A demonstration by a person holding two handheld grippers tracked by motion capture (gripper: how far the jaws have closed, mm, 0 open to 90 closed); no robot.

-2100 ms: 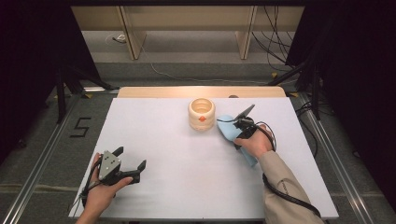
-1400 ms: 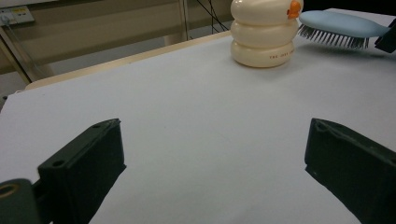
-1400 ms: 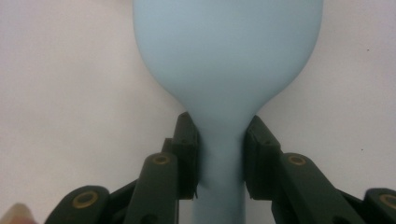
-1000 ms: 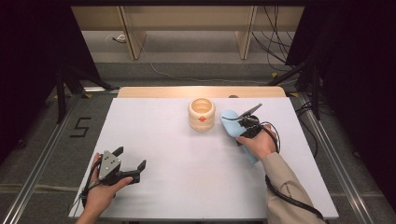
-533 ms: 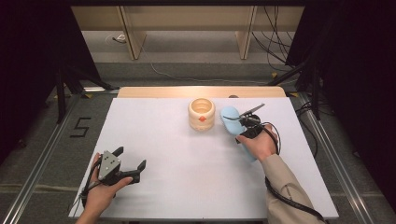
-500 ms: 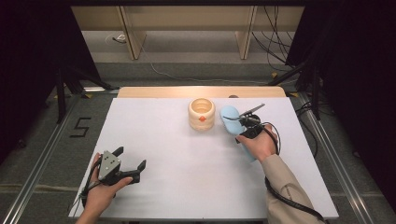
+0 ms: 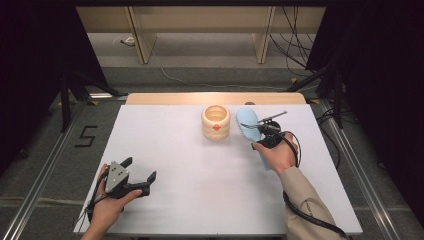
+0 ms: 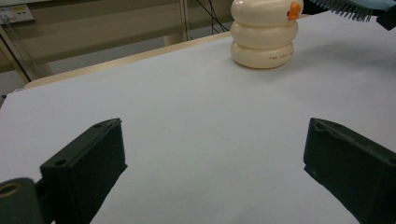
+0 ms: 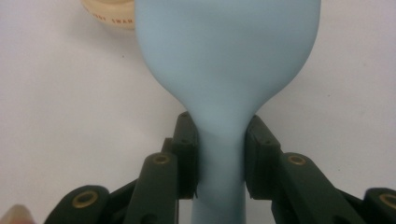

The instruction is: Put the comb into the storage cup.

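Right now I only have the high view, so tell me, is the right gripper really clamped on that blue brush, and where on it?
Observer: Yes. The right gripper pinches the blue brush at its narrow neck, a pad pressing each side.
Operator: Which way do the bristles face?
Observer: Downward, seen in the left gripper view above the table.
Operator: Is the left gripper holding anything?
Observer: No. The left gripper is open, with bare table between its jaws.
Operator: What does the cream holder look like from the side?
Observer: The cream holder is three stacked rings.
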